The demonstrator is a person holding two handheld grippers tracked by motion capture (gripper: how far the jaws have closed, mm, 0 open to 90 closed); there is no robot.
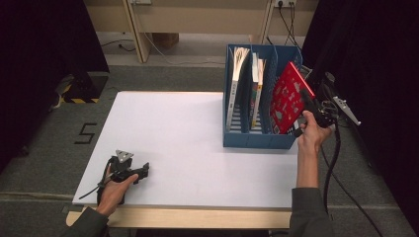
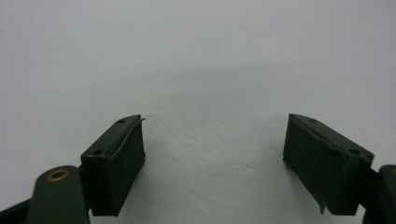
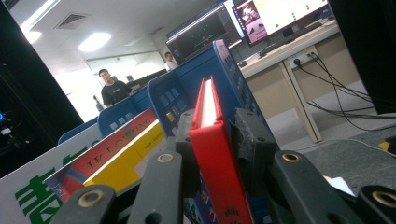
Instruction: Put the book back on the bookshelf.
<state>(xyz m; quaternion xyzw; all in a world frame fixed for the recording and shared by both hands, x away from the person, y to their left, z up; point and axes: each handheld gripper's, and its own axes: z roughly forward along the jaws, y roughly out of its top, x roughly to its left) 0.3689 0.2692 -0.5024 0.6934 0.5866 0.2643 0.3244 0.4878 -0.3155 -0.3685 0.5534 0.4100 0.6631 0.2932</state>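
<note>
Currently red book [image 1: 287, 101] is being pinched by right gripper [image 1: 310, 106], tilted over blue rack's [image 1: 257, 140] rightmost slot, not yet seated. Two bks already filed; left gripper [image 1: 129, 170] is being rested on table [image 1: 188, 148], jaws spread, empty.

High view: from above the near edge, facing forward and down over the whole white tabletop [image 1: 188, 148]. Left tool view: very close, skimming bare tabletop. Right tool view: close, angled upward, sharing red book [image 3: 210, 140] and blue file rack [image 1: 257, 140] with high view.
</note>
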